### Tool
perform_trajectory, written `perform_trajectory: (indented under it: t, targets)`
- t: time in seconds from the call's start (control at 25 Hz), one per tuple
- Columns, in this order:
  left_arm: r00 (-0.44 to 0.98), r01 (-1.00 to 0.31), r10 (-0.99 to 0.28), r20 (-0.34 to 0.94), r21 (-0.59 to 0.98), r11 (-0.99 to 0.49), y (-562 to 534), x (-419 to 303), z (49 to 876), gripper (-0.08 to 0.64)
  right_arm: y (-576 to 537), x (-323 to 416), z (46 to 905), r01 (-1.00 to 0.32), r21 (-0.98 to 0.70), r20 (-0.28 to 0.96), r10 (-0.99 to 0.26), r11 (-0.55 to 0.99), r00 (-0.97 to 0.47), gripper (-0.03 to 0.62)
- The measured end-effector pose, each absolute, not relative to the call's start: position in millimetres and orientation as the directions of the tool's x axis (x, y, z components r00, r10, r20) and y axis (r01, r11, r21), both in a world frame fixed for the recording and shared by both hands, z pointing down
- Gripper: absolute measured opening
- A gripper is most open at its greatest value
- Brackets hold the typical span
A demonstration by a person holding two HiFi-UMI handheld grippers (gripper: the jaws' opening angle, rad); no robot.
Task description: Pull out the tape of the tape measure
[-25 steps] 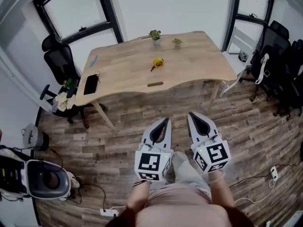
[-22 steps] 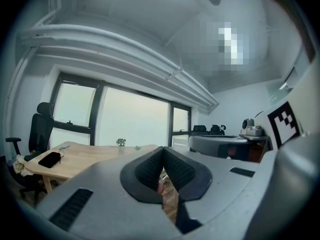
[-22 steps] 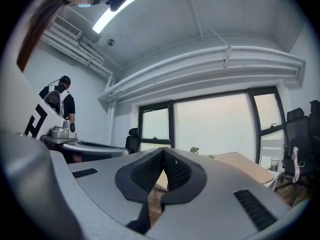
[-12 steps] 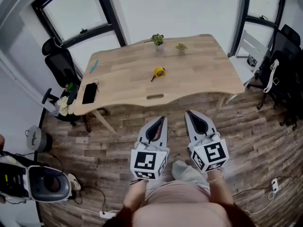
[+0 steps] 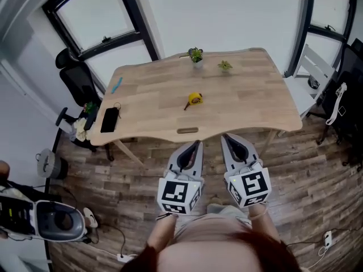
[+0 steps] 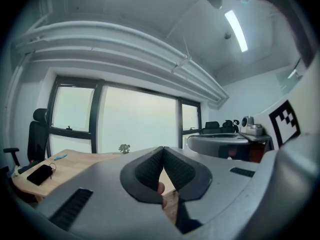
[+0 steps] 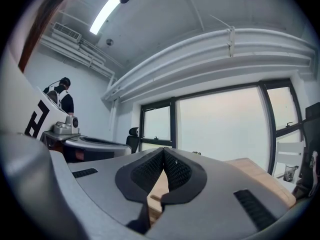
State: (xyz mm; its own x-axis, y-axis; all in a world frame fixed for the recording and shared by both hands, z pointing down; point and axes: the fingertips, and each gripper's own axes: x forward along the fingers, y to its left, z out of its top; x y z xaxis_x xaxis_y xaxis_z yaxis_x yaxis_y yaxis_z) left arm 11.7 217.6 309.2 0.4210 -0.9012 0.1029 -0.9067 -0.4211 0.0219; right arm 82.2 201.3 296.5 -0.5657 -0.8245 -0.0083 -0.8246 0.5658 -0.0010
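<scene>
A yellow tape measure (image 5: 194,99) lies near the middle of the light wooden table (image 5: 147,103), a short dark strap trailing to its left. My left gripper (image 5: 197,144) and right gripper (image 5: 226,137) hover side by side above the floor, just short of the table's near edge. Both are shut with nothing between the jaws. In the left gripper view the left gripper (image 6: 163,148) points level over the tabletop (image 6: 70,164). In the right gripper view the right gripper (image 7: 163,150) points toward the windows. The tape measure is hidden in both gripper views.
A black phone (image 5: 109,119) with keys and a blue pen (image 5: 116,85) lie at the table's left end. Two small potted plants (image 5: 196,55) stand at its far edge. Office chairs (image 5: 76,81) sit at the left; a white appliance (image 5: 48,221) and floor cables lie at lower left.
Both grippers, still shut, have moved forward together toward the table, and the table with the tape measure now sits nearer in the head view.
</scene>
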Motion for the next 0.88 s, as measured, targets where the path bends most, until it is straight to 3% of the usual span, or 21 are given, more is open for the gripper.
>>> perform_trajectory:
  t: [0.88]
  targets:
    - [0.348, -0.938, -0.922, 0.171, 0.072, -0.340, 127, -28, 338, 0.002, 104, 62, 342, -0.790, -0.121, 0.073, -0.788, 0.601, -0.611, -0.002]
